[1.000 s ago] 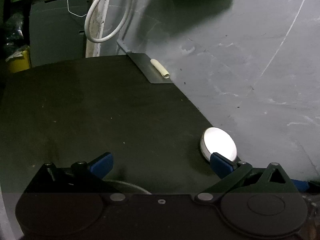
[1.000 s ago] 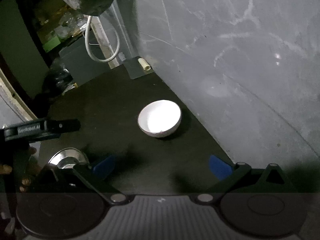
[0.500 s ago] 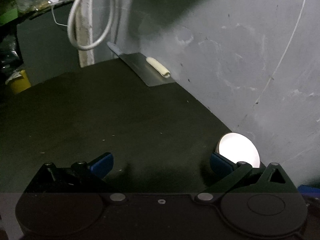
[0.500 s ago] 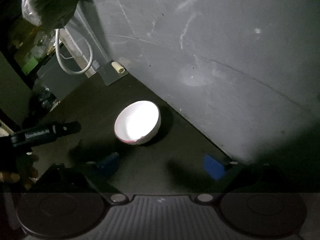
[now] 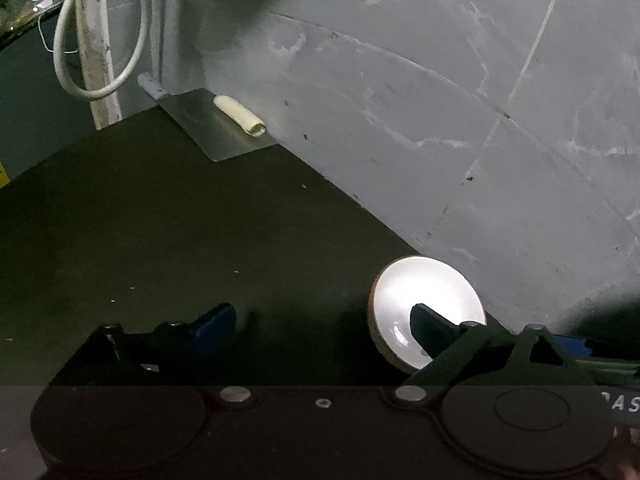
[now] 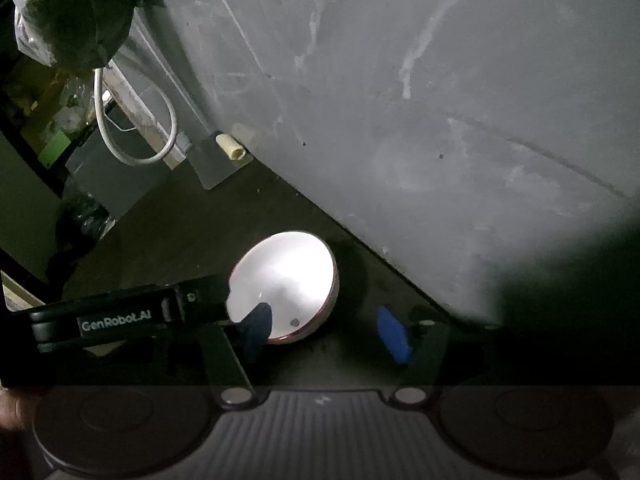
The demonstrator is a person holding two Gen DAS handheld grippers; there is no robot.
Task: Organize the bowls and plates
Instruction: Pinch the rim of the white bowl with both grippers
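We see the white bowl [image 6: 286, 280] between the closing jaws of our right gripper [image 6: 326, 332], not yet pressed; our left gripper [image 5: 320, 324], wide, closes on nothing.

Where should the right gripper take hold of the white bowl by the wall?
Probably the bowl's near rim, from the open table side: it sits upright with the wall close behind. One finger of the closing right gripper already overlaps the rim.

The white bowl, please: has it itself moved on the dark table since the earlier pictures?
No. The white bowl still sits near the grey wall, along from the metal sheet; only the cameras came closer.
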